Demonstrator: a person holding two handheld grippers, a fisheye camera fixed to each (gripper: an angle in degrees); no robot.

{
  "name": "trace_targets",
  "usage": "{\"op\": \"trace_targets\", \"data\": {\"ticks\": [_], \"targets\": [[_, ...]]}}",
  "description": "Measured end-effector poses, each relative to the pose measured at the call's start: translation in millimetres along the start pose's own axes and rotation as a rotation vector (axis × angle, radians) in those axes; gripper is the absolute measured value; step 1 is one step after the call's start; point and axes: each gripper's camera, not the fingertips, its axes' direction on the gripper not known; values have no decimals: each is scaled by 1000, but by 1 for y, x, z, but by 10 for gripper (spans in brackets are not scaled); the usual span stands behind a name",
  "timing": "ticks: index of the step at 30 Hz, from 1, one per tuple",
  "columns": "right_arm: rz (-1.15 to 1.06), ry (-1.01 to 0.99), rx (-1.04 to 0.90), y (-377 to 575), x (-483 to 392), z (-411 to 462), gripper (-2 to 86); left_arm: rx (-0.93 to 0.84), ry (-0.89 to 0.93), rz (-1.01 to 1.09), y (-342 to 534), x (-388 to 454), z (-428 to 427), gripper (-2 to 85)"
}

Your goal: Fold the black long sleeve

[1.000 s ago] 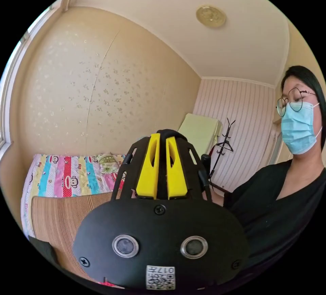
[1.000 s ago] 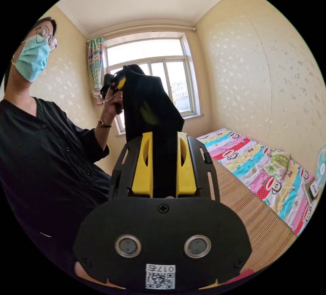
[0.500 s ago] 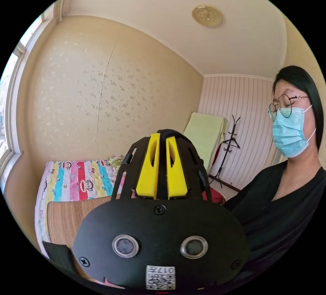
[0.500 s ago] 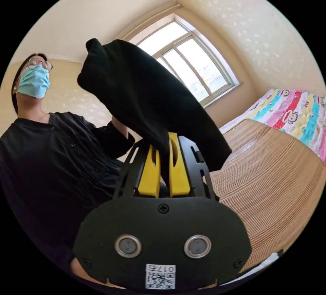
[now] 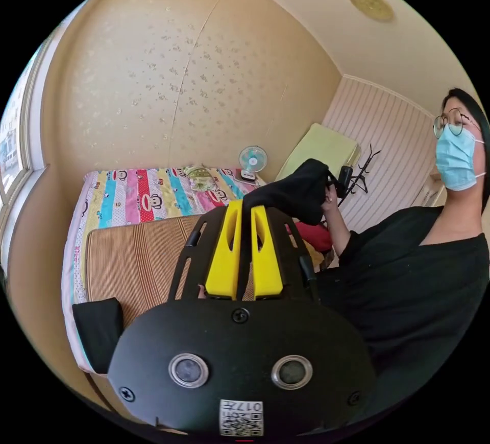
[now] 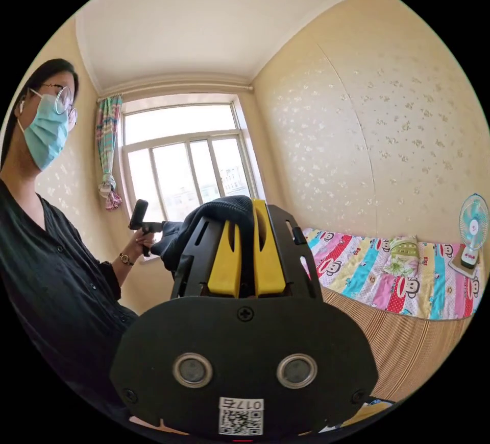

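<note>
**Black garment held aloft between two grippers over the bed**

You hold the black long sleeve [image 5: 296, 193] in the air between both tools, above the striped mat [image 5: 132, 255] on the bed [image 5: 153, 191]. The left gripper [image 5: 244, 209] has its yellow jaws clenched on a strip of the black cloth, which runs up and across to your other hand [image 5: 329, 199]. The right gripper [image 6: 245, 209] likewise pinches a bunched fold of the same garment, the cloth trailing toward your left hand [image 6: 140, 239].

To do this step well, draw the two grippers apart until the cloth hangs flat and untwisted, then lower it onto the mat before any crease is made; a bunched grip is likely to carry wrinkles into the fold.

Compared with half a second ago, the garment no longer balloons across the right gripper view but sits compact at the jaws, and in the left gripper view the cloth and your hand have come into sight beyond the jaws. A folded dark piece [image 5: 97, 324] lies at the mat's near corner.
</note>
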Motion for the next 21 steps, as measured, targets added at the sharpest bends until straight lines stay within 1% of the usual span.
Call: {"op": "trace_targets", "data": {"ticks": [4,8,11,14,16,17,19,20,21], "targets": [[-62,19,-22,-6,-15,-30,48,139,179,27,-2,-3,-40,13],[-118,159,-73,-25,-31,-46,45,210,220,68,-45,-4,-75,14],[-59,244,-102,-43,-24,-41,45,228,221,112,-93,-13,-99,13],[22,278,-163,-56,3,-20,46,204,195,59,-140,-45,-105,13],[35,311,-234,-60,27,2,47,154,162,-16,-173,-93,-92,15],[28,347,-301,-62,50,24,47,129,151,-36,-181,-108,-86,15],[16,391,-418,-61,96,67,49,5,117,-122,-218,-184,-48,20],[46,402,-496,-59,137,102,51,-23,104,-145,-228,-205,-35,23],[103,421,-571,-54,185,141,55,-82,55,-200,-246,-252,-5,28]]}}
